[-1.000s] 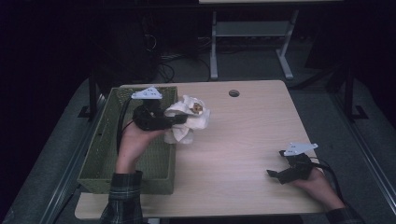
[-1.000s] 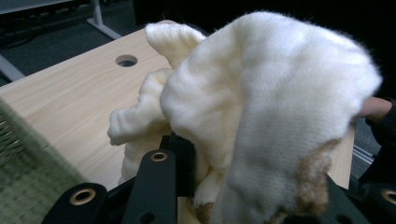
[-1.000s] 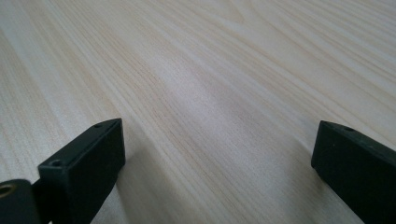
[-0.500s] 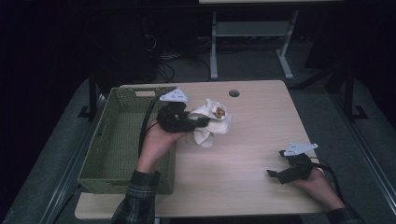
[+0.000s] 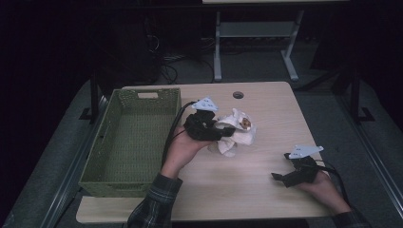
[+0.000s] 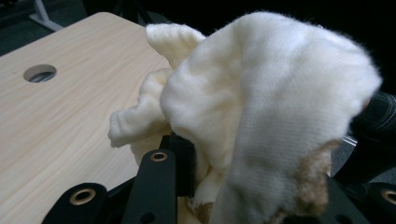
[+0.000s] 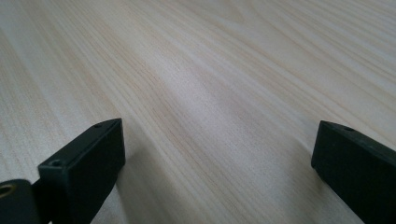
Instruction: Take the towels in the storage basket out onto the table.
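Jaws of the left gripper (image 5: 228, 132) pinching a cream plush toy (image 5: 237, 133), holding it over the table (image 5: 266, 199) middle, just right of the green basket (image 5: 102, 178). Right gripper (image 5: 280, 178) resting near the front right corner, jaws spread, holding nothing. Toy looking out of the basket; setting down remaining.

Cream plush toy (image 5: 236, 132) with brown patches, soft and crumpled, clamped in the left gripper (image 5: 223, 133), over the desk (image 5: 266, 109) middle, nearer the far edge, beside the basket (image 5: 133, 137).
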`<state>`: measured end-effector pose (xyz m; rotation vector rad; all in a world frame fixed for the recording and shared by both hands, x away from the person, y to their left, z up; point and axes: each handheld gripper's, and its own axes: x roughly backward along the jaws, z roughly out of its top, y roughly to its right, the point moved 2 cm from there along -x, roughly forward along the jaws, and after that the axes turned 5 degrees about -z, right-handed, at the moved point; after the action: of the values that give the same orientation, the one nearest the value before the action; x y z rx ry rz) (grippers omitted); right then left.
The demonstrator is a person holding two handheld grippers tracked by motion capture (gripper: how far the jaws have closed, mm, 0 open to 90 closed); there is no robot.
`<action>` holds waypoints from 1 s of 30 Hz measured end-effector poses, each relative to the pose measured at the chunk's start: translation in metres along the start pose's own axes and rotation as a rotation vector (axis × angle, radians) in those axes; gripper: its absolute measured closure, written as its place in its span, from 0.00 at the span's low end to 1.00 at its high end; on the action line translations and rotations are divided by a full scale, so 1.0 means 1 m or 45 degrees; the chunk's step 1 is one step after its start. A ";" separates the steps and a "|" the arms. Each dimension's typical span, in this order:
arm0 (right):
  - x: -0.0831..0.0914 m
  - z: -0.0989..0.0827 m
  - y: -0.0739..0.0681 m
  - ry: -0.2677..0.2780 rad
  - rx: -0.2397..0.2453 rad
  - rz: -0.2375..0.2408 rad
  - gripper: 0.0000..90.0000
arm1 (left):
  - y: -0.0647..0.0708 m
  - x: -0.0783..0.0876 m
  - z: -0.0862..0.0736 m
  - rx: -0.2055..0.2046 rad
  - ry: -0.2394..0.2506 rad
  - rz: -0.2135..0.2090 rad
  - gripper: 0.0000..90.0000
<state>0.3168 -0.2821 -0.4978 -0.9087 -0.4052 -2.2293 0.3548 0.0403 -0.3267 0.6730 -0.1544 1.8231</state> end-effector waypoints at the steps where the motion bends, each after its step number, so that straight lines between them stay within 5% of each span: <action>1: 0.000 0.000 0.000 0.000 -0.001 0.000 0.03 | 0.000 -0.002 0.000 -0.004 -0.005 0.002 0.76; 13: 0.000 0.000 0.000 0.001 -0.004 0.002 0.03 | 0.007 -0.038 -0.011 -0.021 -0.040 -0.005 0.76; 24: 0.000 0.000 0.000 0.000 -0.001 0.000 0.03 | 0.005 -0.082 -0.039 -0.017 -0.090 -0.057 0.76; 30: 0.000 0.000 0.000 0.001 0.000 0.000 0.03 | 0.002 -0.093 -0.049 -0.025 -0.106 -0.061 0.76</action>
<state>0.3167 -0.2820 -0.4979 -0.9081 -0.4049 -2.2299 0.3540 -0.0169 -0.4152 0.7335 -0.2091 1.7463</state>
